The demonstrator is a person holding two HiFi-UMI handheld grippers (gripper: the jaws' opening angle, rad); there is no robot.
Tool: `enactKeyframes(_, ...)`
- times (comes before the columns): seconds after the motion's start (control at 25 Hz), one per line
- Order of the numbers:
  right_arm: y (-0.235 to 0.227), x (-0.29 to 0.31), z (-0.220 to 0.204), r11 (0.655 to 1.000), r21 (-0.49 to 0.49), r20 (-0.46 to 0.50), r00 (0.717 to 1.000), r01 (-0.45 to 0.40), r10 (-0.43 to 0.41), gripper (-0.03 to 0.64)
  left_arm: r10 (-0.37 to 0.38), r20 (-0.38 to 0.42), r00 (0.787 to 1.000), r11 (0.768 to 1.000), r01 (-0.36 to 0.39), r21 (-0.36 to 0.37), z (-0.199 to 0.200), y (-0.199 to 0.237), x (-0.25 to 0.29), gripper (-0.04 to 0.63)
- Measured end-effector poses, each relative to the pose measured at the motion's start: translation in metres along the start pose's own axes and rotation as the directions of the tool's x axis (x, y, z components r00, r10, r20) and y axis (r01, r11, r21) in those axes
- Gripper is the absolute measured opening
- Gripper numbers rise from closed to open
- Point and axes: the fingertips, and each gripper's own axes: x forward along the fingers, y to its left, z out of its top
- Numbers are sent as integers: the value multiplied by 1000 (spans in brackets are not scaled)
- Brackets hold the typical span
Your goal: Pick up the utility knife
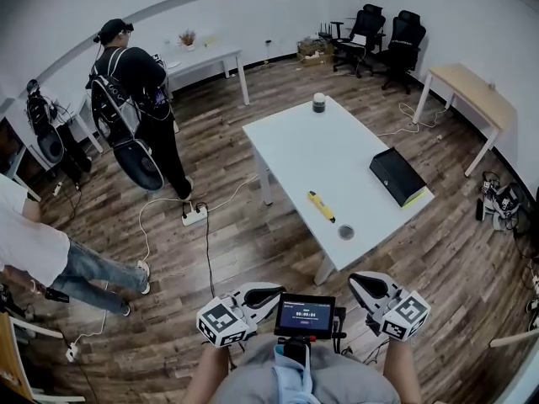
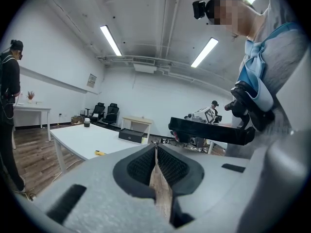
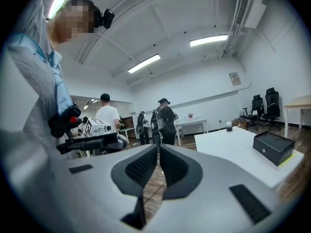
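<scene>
Nothing is done yet: the yellow utility knife (image 1: 321,206) lies untouched on the white counter (image 1: 312,141) at twelve o'clock, well beyond the left claw (image 1: 268,294) and right claw (image 1: 364,283), both closed and empty.

Office-like lab: white tables (image 1: 337,154), office chairs (image 1: 383,34).
</scene>
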Motion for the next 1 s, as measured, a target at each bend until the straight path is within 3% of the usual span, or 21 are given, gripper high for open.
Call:
enactKeyframes(0.36,-19,13,-5,1000,27,-19,1000,7,-6,32,-16,-9,1000,1000,16,-12,4,19,15,20)
enactKeyframes(1.0,-37,87,-3,998,29,-57,997,62,-61,32,-33,-4,999,999,33,-25,4,110,-4,20)
